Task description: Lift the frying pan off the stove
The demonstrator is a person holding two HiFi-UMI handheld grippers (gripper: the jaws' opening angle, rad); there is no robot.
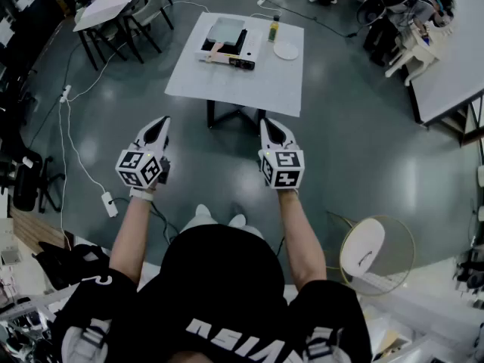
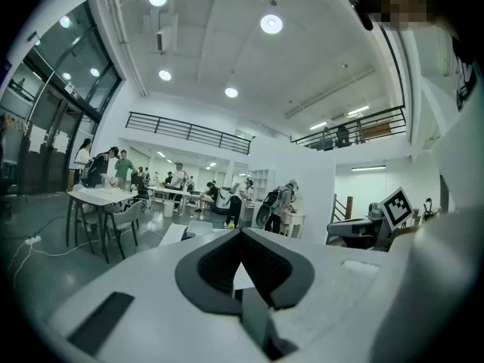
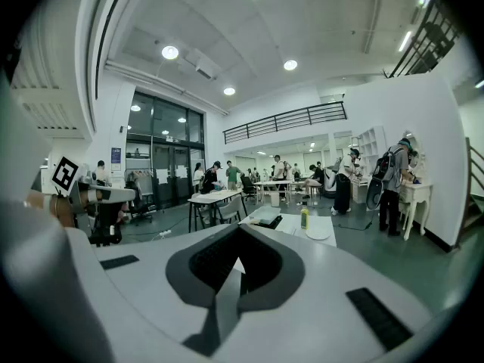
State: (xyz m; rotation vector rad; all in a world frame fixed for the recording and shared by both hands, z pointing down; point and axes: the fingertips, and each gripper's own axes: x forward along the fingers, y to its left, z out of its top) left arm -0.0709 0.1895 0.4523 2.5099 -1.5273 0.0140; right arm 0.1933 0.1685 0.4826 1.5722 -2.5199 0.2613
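Note:
In the head view a small white table [image 1: 227, 82] stands ahead on the grey floor. On it sits a portable stove [image 1: 231, 56] with a pale, square-looking frying pan [image 1: 225, 30] on top. A yellow bottle [image 1: 273, 29] and a white plate [image 1: 286, 50] lie to the stove's right. My left gripper [image 1: 158, 129] and right gripper [image 1: 270, 128] are held side by side in the air, well short of the table. Both are shut with nothing in them. In the right gripper view the pan [image 3: 263, 216], bottle [image 3: 305, 218] and plate [image 3: 318, 234] show beyond the shut jaws.
A table with chairs [image 1: 128, 10] stands at the far left, and a white cable with a power strip [image 1: 108, 203] runs over the floor on the left. A long white table [image 1: 454, 66] is at the right. A round stand [image 1: 370, 252] sits near my right side. Several people stand far off.

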